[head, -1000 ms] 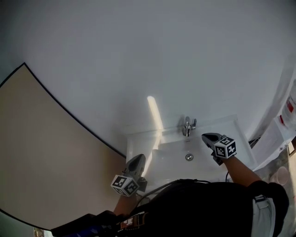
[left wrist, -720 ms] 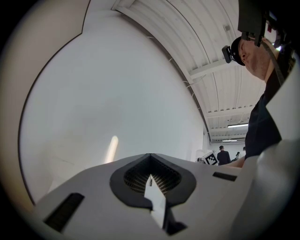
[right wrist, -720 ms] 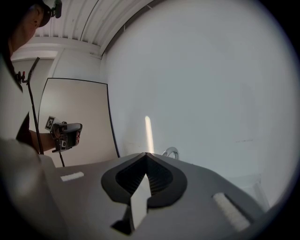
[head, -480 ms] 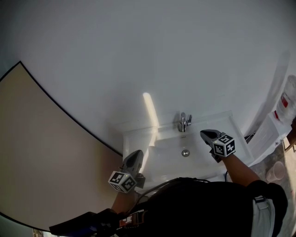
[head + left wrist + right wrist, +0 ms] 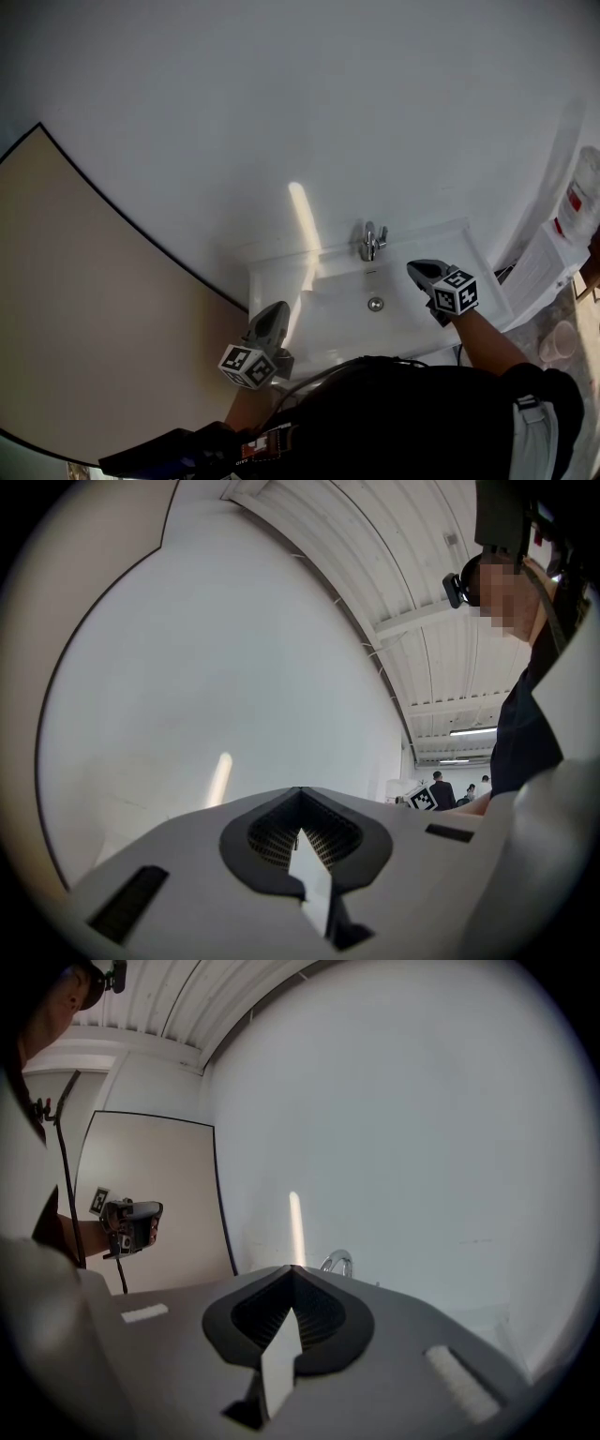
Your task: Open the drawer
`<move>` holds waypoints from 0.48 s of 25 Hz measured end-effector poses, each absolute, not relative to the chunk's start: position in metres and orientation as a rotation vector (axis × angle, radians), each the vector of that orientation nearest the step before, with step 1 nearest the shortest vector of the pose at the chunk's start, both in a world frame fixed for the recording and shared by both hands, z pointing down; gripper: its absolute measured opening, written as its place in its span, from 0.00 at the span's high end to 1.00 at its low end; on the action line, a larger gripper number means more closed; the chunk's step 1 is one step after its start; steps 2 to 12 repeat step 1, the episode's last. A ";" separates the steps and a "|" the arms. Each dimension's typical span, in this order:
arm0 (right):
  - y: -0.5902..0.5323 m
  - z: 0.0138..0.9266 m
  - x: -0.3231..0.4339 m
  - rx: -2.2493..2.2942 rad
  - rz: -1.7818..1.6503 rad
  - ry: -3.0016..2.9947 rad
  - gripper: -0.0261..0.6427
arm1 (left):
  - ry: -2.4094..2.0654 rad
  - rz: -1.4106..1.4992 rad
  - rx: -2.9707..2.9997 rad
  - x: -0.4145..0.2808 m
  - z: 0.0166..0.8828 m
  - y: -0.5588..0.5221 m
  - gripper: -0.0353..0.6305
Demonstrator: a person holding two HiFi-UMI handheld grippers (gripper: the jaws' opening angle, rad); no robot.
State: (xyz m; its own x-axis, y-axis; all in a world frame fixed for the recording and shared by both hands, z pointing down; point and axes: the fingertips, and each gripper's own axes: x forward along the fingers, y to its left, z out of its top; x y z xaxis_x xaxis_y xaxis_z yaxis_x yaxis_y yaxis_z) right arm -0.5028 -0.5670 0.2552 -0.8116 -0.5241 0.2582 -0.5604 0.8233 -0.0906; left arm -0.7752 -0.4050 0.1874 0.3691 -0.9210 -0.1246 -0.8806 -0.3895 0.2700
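No drawer shows in any view. A white sink (image 5: 281,277) with a chrome faucet (image 5: 371,241) and a drain (image 5: 375,304) stands against the white wall below me. My left gripper (image 5: 276,311) hovers shut and empty over the sink's front left corner. Over the right side of the basin my right gripper (image 5: 419,270) is shut and empty too, pointing toward the wall. In the right gripper view the faucet (image 5: 337,1262) rises just beyond the closed jaws and the left gripper (image 5: 137,1222) shows at the left. My dark torso hides whatever is under the sink's front.
A beige panel (image 5: 75,309) with a black edge fills the left. At the right stand a white unit with a container (image 5: 581,202) and a pale cup (image 5: 561,342) lower down. People (image 5: 441,789) stand far off in the left gripper view.
The head view has shifted slightly, so the sink and faucet sit a little higher in the picture. Both grippers stay shut and keep about the same places by the sink.
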 end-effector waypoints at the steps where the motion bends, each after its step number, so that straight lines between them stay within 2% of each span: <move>1: -0.565 0.256 -0.503 0.838 0.236 -2.784 0.96 | -1.636 -0.383 2.466 -0.775 0.188 -0.404 0.96; 12: -0.565 0.256 -0.503 0.838 0.236 -2.784 0.96 | -1.636 -0.383 2.466 -0.775 0.188 -0.404 0.96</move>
